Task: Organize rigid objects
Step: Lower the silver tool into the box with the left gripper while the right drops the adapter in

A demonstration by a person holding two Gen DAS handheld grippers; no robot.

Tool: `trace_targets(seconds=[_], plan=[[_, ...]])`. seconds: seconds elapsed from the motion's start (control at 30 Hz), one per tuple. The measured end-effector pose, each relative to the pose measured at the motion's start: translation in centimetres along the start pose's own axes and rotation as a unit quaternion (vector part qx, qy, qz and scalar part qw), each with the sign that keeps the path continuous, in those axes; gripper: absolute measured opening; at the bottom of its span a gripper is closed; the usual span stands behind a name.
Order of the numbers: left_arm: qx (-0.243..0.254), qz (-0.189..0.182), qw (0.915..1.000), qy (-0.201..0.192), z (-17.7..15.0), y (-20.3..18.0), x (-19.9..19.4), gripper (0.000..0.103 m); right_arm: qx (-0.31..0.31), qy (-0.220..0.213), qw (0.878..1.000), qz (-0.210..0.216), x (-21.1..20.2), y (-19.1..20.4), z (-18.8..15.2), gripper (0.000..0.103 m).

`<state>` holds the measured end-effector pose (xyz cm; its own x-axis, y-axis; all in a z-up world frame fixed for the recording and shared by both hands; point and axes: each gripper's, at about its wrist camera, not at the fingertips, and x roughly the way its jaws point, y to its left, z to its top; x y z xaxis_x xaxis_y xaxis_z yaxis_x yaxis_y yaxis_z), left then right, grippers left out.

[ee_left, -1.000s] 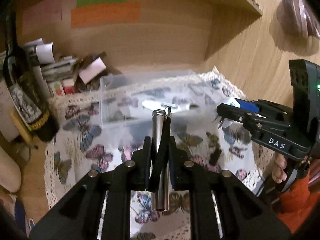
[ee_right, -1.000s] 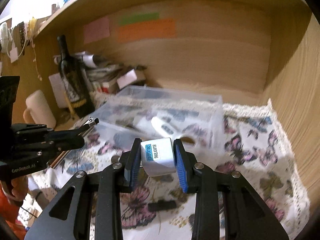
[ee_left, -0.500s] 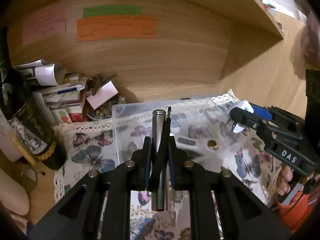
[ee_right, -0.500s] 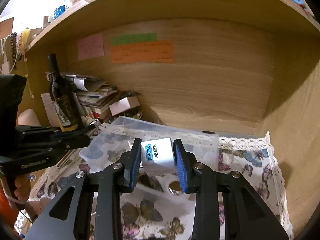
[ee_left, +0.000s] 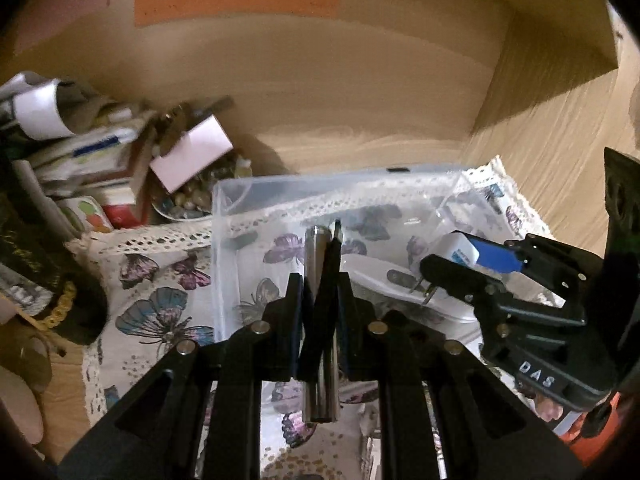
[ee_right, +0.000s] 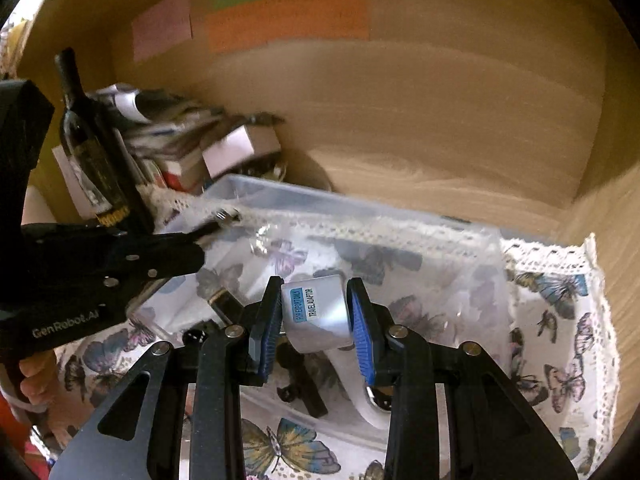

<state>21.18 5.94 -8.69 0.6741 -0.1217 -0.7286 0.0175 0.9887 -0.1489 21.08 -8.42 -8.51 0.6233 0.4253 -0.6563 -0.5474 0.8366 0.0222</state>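
Note:
My left gripper (ee_left: pixel 320 280) is shut on a silver metal tube (ee_left: pixel 316 252) with a thin black piece beside it. It points forward over the near wall of a clear plastic box (ee_left: pixel 218 240). My right gripper (ee_right: pixel 315 292) is shut on a white travel adaptor (ee_right: pixel 314 312) with a blue label, held above the box (ee_right: pixel 360 208). From the left wrist, the adaptor (ee_left: pixel 454 246) shows its metal prongs, with the right gripper (ee_left: pixel 456 258) to the right. The left gripper (ee_right: pixel 196 246) comes in from the left in the right wrist view.
Inside the box lie a white oblong item (ee_right: pixel 360 396) and small black pieces (ee_right: pixel 304 392). A dark bottle (ee_right: pixel 86 140), stacked papers (ee_left: pixel 100 160) and a bowl of pebbles (ee_left: pixel 188 200) crowd the back left. Wooden walls close the back and right. The butterfly cloth (ee_right: pixel 560 312) covers the shelf.
Both grippers have moved forward and a little down, and now hang over the clear box. Each keeps the same thing in its jaws.

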Motion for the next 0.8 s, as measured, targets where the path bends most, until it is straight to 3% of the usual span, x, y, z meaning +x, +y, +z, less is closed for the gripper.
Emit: trace_targets(seconds=[0.23,0.6,0.73,0.8], plan=[[0.013,-0.002,0.9998,0.014,-0.3,-0.9,1.8,0.012,-0.005,0.023,1.000,0.000,1.3,0.1,-0.3,0.030],[0.022,0.000,0.9997,0.002,-0.3,-1.4,0.9,0.013,-0.008,0.035,0.999,-0.001,2.0,0.2,-0.5,0.030],[0.019,-0.004,0.9998,-0.005,-0.3,-1.4,-0.2,0.014,-0.011,0.027,1.000,-0.005,1.1,0.4,-0.4,0.037],[0.019,-0.003,0.9997,-0.014,-0.4,-1.4,-1.0,0.021,-0.012,0.018,1.000,-0.007,0.4,0.4,-0.3,0.042]])
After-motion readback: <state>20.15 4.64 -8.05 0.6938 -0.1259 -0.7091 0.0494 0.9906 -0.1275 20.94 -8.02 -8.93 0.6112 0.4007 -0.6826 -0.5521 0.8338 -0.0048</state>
